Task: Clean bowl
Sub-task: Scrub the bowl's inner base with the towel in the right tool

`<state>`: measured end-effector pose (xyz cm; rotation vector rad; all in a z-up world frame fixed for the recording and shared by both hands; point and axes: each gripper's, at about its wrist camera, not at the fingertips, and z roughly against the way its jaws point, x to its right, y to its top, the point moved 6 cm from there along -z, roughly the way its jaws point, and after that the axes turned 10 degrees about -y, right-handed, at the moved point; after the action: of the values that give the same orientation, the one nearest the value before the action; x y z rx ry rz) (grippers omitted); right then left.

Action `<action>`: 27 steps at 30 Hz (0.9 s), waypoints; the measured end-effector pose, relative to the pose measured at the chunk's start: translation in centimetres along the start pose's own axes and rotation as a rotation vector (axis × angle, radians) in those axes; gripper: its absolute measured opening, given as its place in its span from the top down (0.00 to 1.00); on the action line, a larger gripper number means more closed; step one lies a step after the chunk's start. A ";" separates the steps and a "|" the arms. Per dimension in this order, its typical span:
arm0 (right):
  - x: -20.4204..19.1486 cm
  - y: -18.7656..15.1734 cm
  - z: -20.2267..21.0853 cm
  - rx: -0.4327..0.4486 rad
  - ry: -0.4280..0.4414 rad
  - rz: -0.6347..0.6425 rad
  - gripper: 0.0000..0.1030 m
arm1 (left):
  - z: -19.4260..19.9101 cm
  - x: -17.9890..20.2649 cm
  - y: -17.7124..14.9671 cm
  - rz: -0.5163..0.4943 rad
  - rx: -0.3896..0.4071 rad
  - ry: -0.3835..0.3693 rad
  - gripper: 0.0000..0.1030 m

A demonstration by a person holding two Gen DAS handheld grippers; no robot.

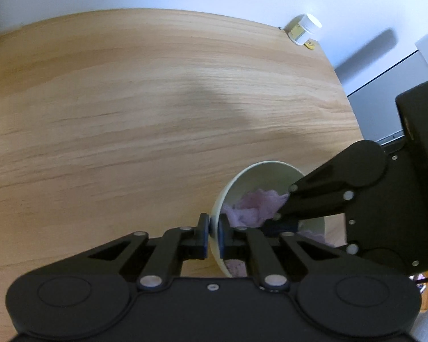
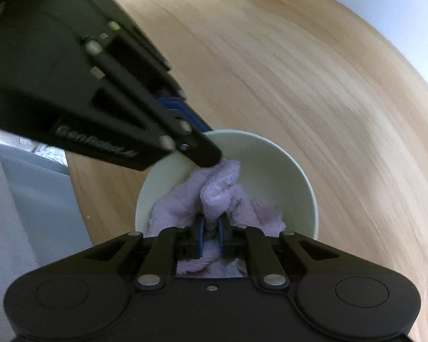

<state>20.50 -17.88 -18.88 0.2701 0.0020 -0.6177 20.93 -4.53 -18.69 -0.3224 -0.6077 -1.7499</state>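
Lilac terry cloth point(image 2: 219, 188) lies bunched inside the pale cream bowl point(image 2: 288, 168), which sits on the wooden counter point(image 2: 299, 71) near its edge. The right hand-held gripper point(image 2: 211, 235) points steeply down into the bowl with its jaws clamped together on a fold of the cloth, the rest of the fabric spilling around and beneath it. The left hand-held gripper point(image 1: 214, 235) is pinched shut on the bowl's rim, one blue pad outside the wall and one inside, which steadies the bowl. In the right wrist view the counter is streaked with blur, which suits a wiping stroke in progress. My reading is that the scrubbing step is in hand: bowl held, cloth working the inner surface. The next move calls for dragging the cloth around the inner wall and across the bottom while the rim grip holds firm, since a light bowl near the counter's edge could skid or tip under sideways pressure. A small white-capped jar point(image 1: 304, 30) stands far off by the wall.
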 end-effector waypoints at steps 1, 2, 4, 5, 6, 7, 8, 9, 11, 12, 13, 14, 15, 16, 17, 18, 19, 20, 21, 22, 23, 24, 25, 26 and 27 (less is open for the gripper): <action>-0.1 0.0 0.0 0.005 -0.001 -0.003 0.91 | 0.1 -0.2 0.0 0.010 0.003 -0.002 0.94; -0.1 0.1 0.1 0.028 -0.006 -0.013 0.91 | 0.2 -0.4 0.0 0.016 0.006 -0.003 0.94; 0.2 0.1 0.4 0.063 -0.011 -0.046 0.91 | 0.4 -0.6 0.0 0.019 0.008 0.001 0.94; 0.4 0.1 0.5 0.080 -0.013 -0.063 0.91 | 0.5 -0.7 0.0 0.014 0.005 0.007 0.94; 0.7 0.0 0.7 0.106 -0.040 -0.095 0.92 | 0.5 -0.6 0.0 0.008 0.002 0.009 0.94; 1.1 0.0 1.0 0.133 -0.068 -0.128 0.92 | 0.5 -0.5 -0.1 0.002 -0.001 0.010 0.94; 1.0 0.0 1.0 0.139 -0.082 -0.133 0.93 | 0.5 -0.5 -0.2 -0.004 -0.004 0.010 0.93; 1.3 -0.1 1.5 0.170 -0.156 -0.148 0.93 | 0.5 -0.5 -0.3 -0.007 -0.005 0.011 0.92; 1.7 -0.2 2.1 0.206 -0.216 -0.180 0.93 | 0.4 -0.5 -0.3 -0.009 -0.005 0.015 0.92; 2.2 -0.3 2.6 0.227 -0.256 -0.211 0.93 | 0.3 -0.7 -0.3 -0.007 -0.006 0.020 0.92; 2.1 -0.4 2.7 0.235 -0.272 -0.219 0.93 | 0.2 -0.8 -0.3 -0.005 -0.007 0.020 0.92; 1.4 -0.3 2.8 0.244 -0.298 -0.220 0.93 | 0.2 -0.8 -0.3 -0.004 -0.007 0.018 0.92; 0.5 -0.3 3.0 0.254 -0.324 -0.219 0.93 | 0.2 -0.9 -0.4 -0.003 -0.007 0.016 0.92; -0.3 -0.2 3.1 0.264 -0.350 -0.219 0.93 | 0.2 -0.9 -0.4 -0.002 -0.006 0.014 0.92; -0.6 -0.1 3.5 0.259 -0.392 -0.200 0.94 | 0.3 -0.9 -0.4 -0.004 -0.005 0.012 0.92; -0.6 0.0 3.6 0.253 -0.409 -0.198 0.94 | 0.3 -0.8 -0.3 -0.007 -0.003 0.011 0.92; -1.8 -0.4 3.5 0.231 -0.434 -0.202 0.94 | 0.2 -0.7 -0.3 -0.012 -0.002 0.012 0.92; -2.7 -0.7 2.5 0.224 -0.440 -0.202 0.94 | 0.3 -0.6 -0.3 -0.019 0.000 0.014 0.92; -3.3 -1.2 2.2 0.197 -0.464 -0.202 0.94 | 0.3 -0.5 -0.3 -0.026 0.002 0.016 0.92; -4.3 -1.7 1.8 0.191 -0.471 -0.203 0.94 | 0.3 -0.4 -0.3 -0.033 0.004 0.018 0.92; -4.6 -1.9 1.9 0.154 -0.494 -0.174 0.94 | 0.3 -0.3 -0.3 -0.037 0.005 0.019 0.92; -4.2 -2.9 2.6 0.142 -0.501 -0.156 0.94 | 0.3 -0.2 -0.3 -0.042 0.007 0.020 0.93; -4.2 -3.5 3.0 0.130 -0.507 -0.137 0.94 | 0.3 -0.2 -0.3 -0.046 0.008 0.021 0.93; -4.2 -3.8 3.1 0.107 -0.505 -0.112 0.94 | 0.4 -0.1 -0.2 -0.048 0.011 0.016 0.92; -4.2 -4.1 3.1 0.083 -0.503 -0.087 0.94 | 0.4 -0.1 -0.2 -0.049 0.012 0.013 0.92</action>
<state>14.52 -19.43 -16.57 0.1900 -0.4989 -0.7598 20.75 -4.25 -18.44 -0.2903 -0.6213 -1.7937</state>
